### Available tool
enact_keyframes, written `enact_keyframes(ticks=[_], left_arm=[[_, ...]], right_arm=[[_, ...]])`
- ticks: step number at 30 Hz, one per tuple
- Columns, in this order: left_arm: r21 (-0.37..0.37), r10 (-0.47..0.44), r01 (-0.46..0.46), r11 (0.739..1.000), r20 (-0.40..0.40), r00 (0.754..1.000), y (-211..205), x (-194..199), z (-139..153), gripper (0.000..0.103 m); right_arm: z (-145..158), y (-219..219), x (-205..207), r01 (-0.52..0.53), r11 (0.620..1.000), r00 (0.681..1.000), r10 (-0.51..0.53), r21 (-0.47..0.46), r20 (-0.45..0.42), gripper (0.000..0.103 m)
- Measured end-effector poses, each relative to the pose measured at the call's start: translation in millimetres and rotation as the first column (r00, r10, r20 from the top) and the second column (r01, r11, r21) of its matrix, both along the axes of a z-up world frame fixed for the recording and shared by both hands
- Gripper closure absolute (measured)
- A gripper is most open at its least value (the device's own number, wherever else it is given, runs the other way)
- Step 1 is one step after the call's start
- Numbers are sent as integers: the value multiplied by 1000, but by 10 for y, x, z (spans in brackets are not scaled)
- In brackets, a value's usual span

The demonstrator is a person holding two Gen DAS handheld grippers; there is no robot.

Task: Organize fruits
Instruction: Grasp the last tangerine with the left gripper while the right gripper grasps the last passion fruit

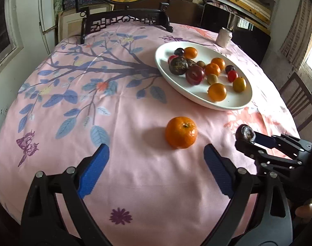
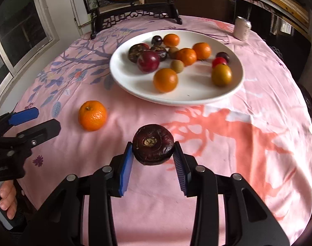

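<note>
A: Left wrist view. Report gripper condition.

B: The left gripper (image 1: 156, 156) has its jaws spread wide, nothing between the blue pads (image 1: 93, 170). It is tilted down over the pink tablecloth (image 1: 119, 106).

A: Nearest fruit?

B: A loose orange (image 1: 181, 132) rests on the cloth just ahead of the gap between the fingers, apart from both pads. Beyond it sits the white plate (image 1: 234, 102), loaded with oranges, red and dark plums, small brownish fruits and a dark mangosteen (image 1: 178, 65).

A: Anything else in that view?

B: At the right edge the right gripper (image 1: 246, 137) enters from the side, holding a dark round fruit (image 1: 239, 137) that is partly hidden. A pale can (image 1: 223, 37) stands on the far side of the cloth, beyond the plate.

A: Right wrist view. Jaw state?

B: The right gripper (image 2: 153, 153) is closed on the dark round fruit (image 2: 153, 146); both pads press its sides, and its stem scar faces the camera. The fruit is just above or on the tablecloth (image 2: 217, 184); contact cannot be determined.

A: Position against the other items?

B: The white plate (image 2: 176, 99) lies ahead, well apart. The loose orange (image 2: 92, 115) is on the cloth to the left, near the left gripper (image 2: 41, 121), which shows side-on at the left edge with a person's hand (image 2: 7, 201) on its handle
</note>
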State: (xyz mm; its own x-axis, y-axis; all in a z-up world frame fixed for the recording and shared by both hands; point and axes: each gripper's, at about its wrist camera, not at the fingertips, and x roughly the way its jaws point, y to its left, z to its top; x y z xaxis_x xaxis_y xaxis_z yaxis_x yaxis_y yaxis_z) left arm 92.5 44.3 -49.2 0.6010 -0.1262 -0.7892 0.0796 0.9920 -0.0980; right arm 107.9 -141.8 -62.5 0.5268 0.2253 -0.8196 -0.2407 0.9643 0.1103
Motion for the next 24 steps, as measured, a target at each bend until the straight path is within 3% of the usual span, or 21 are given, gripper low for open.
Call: enact_keyframes(ticks=[4,9,14,15,16,17,19,24], left_arm=[[34,-29,31,999,-42,999,-264,170,-165,8],[104,-9,13,995,-41,999,-414,307,-268,8],[106,20,-12,994,-73,997,-407,421,-370,10],[102,23,-15,995,-83,996,-402,437,-397,16],[103,22,-12,995,-97,995,-400,451,-426,30],[117,23,-14,993,-81,996,-409,442,-420,33],[96,-2,10,995,-79,997,-421,433,-390,57],[52,5,0,999,-90,996,-360,363,-352,58]], right_arm=[[59,-273,-125,49,998,999,-49,27,16,64],[79,-439,-168,72,996,997,-73,55,19,64],[99,-463,-188,67,995,997,-69,76,20,64],[109,-459,-196,66,995,997,-68,77,23,64],[118,-460,-201,66,995,997,-68,78,25,64],[125,-460,-207,67,995,997,-69,79,26,64],[130,-460,-205,68,995,997,-70,79,26,64],[148,-445,-212,60,995,998,-63,76,32,64]])
